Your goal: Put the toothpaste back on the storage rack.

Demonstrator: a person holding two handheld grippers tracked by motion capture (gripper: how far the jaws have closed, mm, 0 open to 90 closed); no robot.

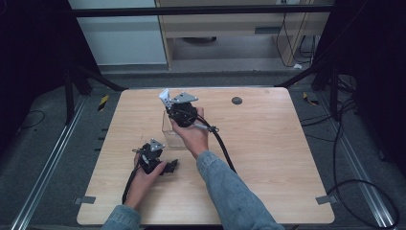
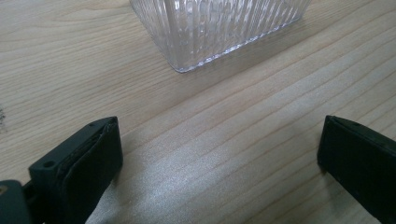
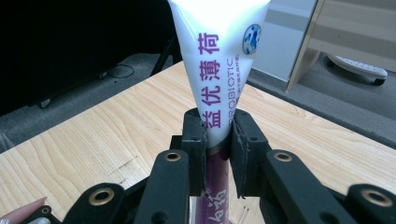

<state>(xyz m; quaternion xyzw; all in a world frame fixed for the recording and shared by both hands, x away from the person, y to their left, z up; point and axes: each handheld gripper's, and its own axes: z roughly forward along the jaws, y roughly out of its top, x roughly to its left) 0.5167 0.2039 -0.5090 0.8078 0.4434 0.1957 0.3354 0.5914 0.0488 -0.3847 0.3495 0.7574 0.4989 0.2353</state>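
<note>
Tube: white w/ purple lettering, flat crimped end up, pinched near its lower part between the pads of the right gripper. Pads pressed hard on both faces; grip appears firm. In the high view the tube is seen above the clear ribbed container, at approx. 11 o'clock from table centre, cap end pointing down toward the opening.

Step judged in hand: tube being lowered into container. For a clean result, tube should be kept near vertical and centred over the opening, lowered until cap end is borne by the base or a wall, and only then released. Release too high is judged likely to let the tube topple out or tip the light container. Right hand is close to the rim; contact w/ the wall is to be avoided.

Left gripper: at approx. 7 o'clock from the container, resting low on the table, apart from it. Left gripper view: jaws spread wide, nothing between them, container corner ahead. Could be used to steady the container if it shifts.

Container: transparent, ribbed walls, squarish w/ rounded corners, upright. Contents: nothing discernible through the walls in the left gripper view; interior cannot be fully checked, as hand and gripper cover it from above.

Other: small dark round mark at approx. 1 o'clock, well apart.
</note>
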